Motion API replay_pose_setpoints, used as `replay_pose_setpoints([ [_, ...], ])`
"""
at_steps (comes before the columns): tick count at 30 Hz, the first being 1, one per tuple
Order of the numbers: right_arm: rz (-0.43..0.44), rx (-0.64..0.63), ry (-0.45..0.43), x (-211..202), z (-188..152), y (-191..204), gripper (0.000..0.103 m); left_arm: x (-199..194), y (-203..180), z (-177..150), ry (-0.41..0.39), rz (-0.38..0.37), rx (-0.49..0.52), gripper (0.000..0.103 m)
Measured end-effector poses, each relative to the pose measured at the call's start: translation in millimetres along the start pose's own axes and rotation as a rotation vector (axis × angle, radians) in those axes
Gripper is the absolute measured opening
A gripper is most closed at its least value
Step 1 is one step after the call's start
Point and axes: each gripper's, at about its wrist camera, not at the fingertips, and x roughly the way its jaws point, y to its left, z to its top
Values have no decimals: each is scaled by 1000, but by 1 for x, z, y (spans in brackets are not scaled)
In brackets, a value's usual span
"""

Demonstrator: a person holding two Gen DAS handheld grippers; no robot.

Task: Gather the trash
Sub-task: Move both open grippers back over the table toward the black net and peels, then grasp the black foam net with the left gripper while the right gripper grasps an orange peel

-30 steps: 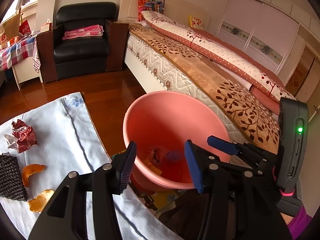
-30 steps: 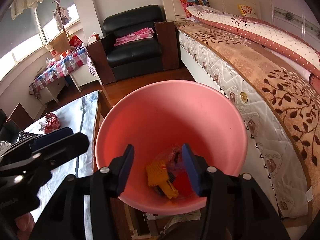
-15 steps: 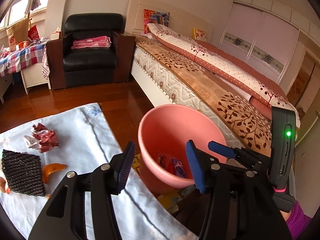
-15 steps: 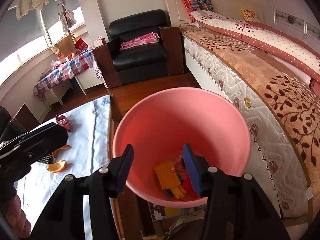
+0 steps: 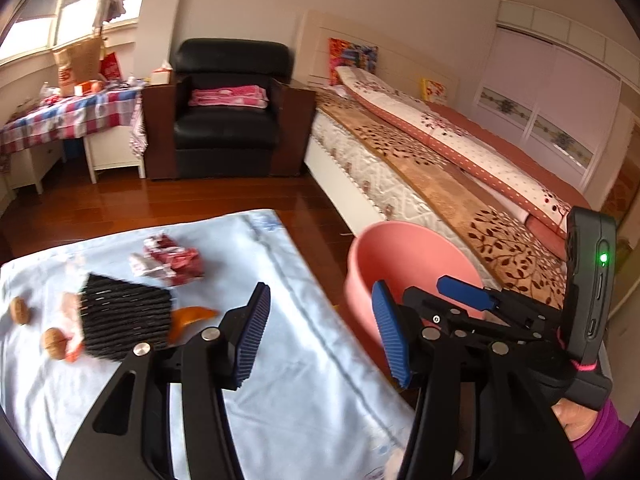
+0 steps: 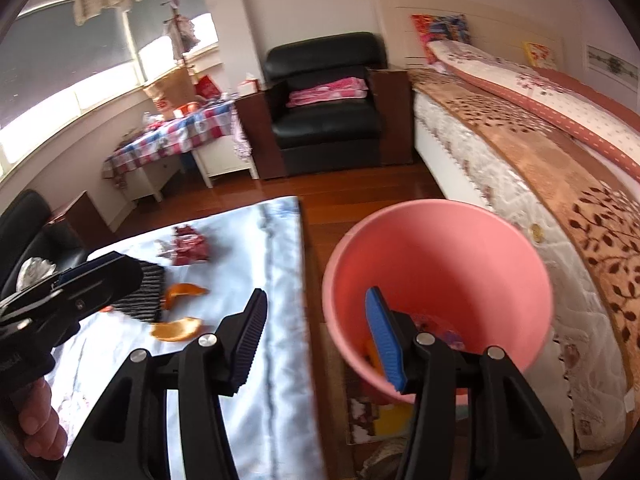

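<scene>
Both sets of tongs stand apart with nothing between them: the left tongs (image 5: 318, 330) hang over the right part of the cloth-covered tabletop (image 5: 320, 380), and the right tongs (image 6: 316, 338) straddle the gap between the tabletop edge and the pink bin (image 6: 440, 248).

The trash not yet collected lies on the left part of the tabletop: a crumpled red wrapper (image 5: 172, 262) at the far side, orange peels (image 6: 176, 330) nearer, two walnuts (image 5: 54, 343) at the far left, and a black ribbed pad (image 5: 124, 316) among them. Some scraps already lie in the bin, which stands on the floor just right of the tabletop.

Risks as I judge them:
- The peel partly tucked under the pad's edge could drag the pad along if pinched carelessly.
- Walnuts are round and hard; flat pads may squirt one off the tabletop.
- The loose cloth may bunch up into a low grab.
- Both tongs are close together; reaching for neighbouring scraps could knock them into each other.
</scene>
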Motion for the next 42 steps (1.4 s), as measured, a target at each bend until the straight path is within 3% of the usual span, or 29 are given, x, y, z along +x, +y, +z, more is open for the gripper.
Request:
replay_pose_setpoints([
  [10,134,-74,45,15,-1,69,51,-42,59,-18,-42,106,-78,53],
  [26,172,-145,140,44,-24,124,51,-66,152,-70,12,209,-208,53],
  [31,190,-166,164,53,-29,132,51,-61,171,-61,19,213,-255,53],
  [42,201,-171,214,76,-34,130,51,1,168,-20,45,192,-182,53],
])
